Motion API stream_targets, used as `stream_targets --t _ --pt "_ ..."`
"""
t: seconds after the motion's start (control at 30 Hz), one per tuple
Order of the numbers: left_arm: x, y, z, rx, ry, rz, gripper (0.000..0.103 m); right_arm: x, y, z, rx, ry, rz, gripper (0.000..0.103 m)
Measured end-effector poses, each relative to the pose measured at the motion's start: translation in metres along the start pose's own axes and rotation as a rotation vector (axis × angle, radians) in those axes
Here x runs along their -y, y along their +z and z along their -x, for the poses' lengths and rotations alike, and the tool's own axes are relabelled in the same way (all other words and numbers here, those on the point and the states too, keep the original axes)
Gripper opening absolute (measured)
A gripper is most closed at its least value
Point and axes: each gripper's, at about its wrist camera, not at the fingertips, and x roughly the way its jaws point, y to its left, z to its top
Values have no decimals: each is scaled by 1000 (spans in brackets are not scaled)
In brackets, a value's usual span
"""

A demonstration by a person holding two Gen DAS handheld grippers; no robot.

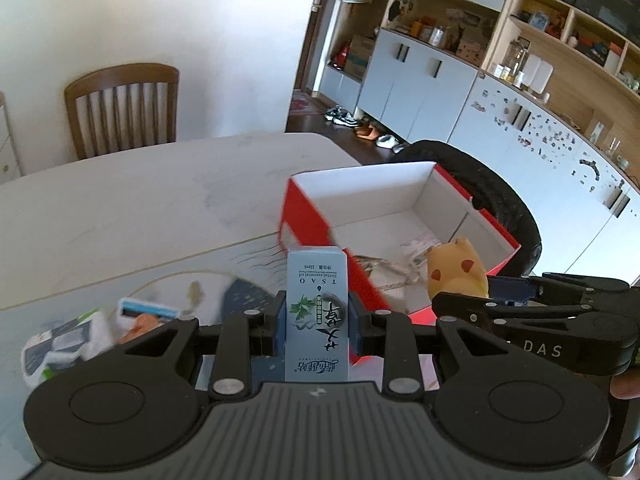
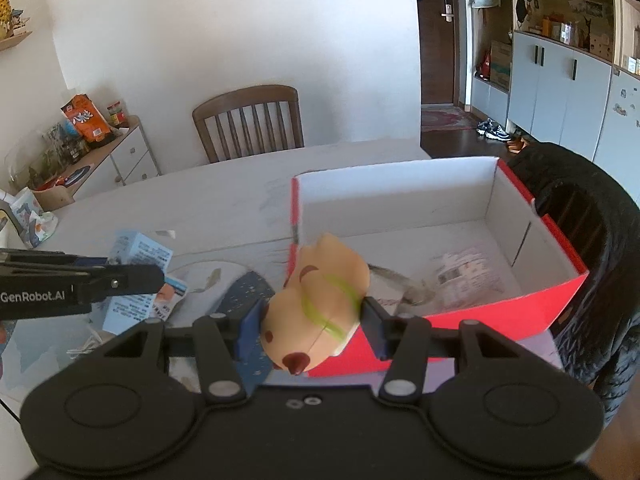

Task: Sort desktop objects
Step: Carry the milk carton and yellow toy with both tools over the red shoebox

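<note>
My left gripper (image 1: 316, 316) is shut on a pale blue herbal oil carton (image 1: 317, 304), held upright above the table in front of the red box (image 1: 308, 216). My right gripper (image 2: 312, 320) is shut on a tan animal toy (image 2: 320, 300) with a green band, held near the red box's (image 2: 460, 316) front left corner. The toy (image 1: 456, 270) and the right gripper also show at the right of the left wrist view. The open red box has white inner walls and holds a paper packet (image 2: 468, 272) and a dark-rimmed thing.
A patterned mat (image 2: 248, 292) and several small packages (image 1: 60, 344) lie on the pale table (image 1: 140, 208) at the left. A wooden chair (image 2: 248, 120) stands at the far side. A chair draped in a black jacket (image 2: 592, 240) stands right of the box.
</note>
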Motion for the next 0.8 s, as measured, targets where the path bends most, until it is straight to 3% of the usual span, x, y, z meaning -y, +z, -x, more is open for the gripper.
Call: stream_targets --t 0.4,0.8 --pt "51 34 -39 -17 -26 -50 28 55 26 -1 -7 -11 16 52" --pt "82 64 -106 -69 -23 -121 28 90 42 -25 -26 -33 54 52"
